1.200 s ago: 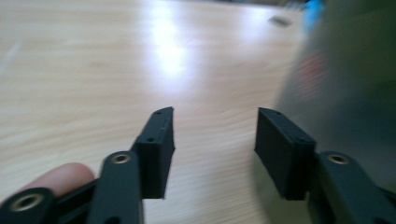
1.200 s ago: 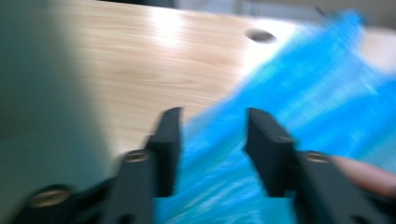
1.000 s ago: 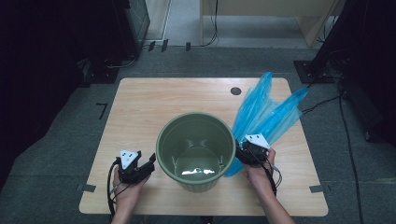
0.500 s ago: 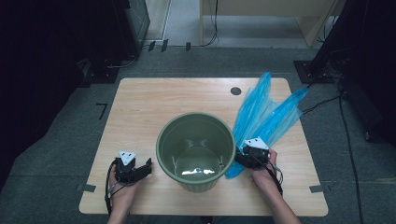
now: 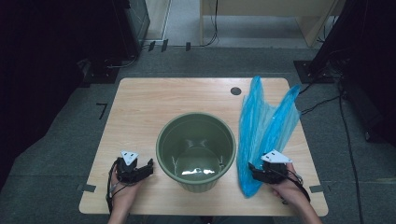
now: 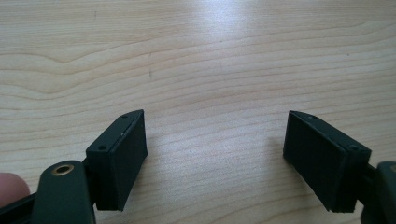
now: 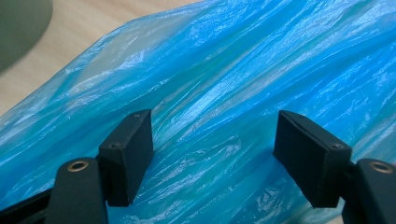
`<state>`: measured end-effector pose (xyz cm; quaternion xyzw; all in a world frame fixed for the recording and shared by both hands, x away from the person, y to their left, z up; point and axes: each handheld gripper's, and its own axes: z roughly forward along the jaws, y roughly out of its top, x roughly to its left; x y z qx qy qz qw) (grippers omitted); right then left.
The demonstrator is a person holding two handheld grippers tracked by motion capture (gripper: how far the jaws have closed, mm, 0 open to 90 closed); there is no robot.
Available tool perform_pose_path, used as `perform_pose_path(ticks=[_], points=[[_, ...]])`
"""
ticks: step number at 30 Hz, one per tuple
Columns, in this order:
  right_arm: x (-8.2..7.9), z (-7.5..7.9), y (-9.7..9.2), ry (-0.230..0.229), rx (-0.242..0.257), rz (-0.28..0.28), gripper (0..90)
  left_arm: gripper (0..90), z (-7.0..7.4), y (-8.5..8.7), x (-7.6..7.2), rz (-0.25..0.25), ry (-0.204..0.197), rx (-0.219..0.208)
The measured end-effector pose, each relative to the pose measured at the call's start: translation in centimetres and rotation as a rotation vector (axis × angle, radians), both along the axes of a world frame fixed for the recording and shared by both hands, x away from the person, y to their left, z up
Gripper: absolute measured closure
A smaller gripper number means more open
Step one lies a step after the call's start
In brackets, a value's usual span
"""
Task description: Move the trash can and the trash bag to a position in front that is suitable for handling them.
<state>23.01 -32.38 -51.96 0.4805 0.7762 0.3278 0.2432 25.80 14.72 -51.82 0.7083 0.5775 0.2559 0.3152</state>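
An olive green bucket (image 5: 195, 149) stands upright in the middle of the wooden table (image 5: 154, 102). A crumpled blue plastic bag (image 5: 266, 123) lies flat to its right, stretching from the far edge toward the near edge. My right gripper (image 5: 254, 170) hovers over the bag's near end; in the right gripper view it (image 7: 212, 140) is open, with the blue bag (image 7: 224, 84) under and between the jaws, not pinched. My left gripper (image 5: 145, 167) sits left of the bucket. Its jaws have just been opening and it (image 6: 215, 140) stands open over bare wood with nothing between them.
A small dark round hole (image 5: 236, 91) sits in the tabletop near the far edge. Dark equipment and cables (image 5: 327, 70) lie on the grey floor around the table. Bare wood stretches behind the bucket and at the table's left.
My right hand has moved toward the near right edge of the table, and the bag's near end now lies closer to that edge. The left gripper has stayed nearly in place.
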Motion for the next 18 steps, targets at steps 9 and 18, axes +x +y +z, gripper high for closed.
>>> perform_pose_path(ticks=[9,18], points=[[1.2,4.1,-3.3,-0.074,0.154,-0.149,14.4,20.8,0.0,-0.1,0.1,0.006,0.000,0.001],[7.0,2.4,-3.9,0.081,0.201,-0.543,8.0,20.9,0.0,-0.1,0.1,0.006,0.001,0.001]])
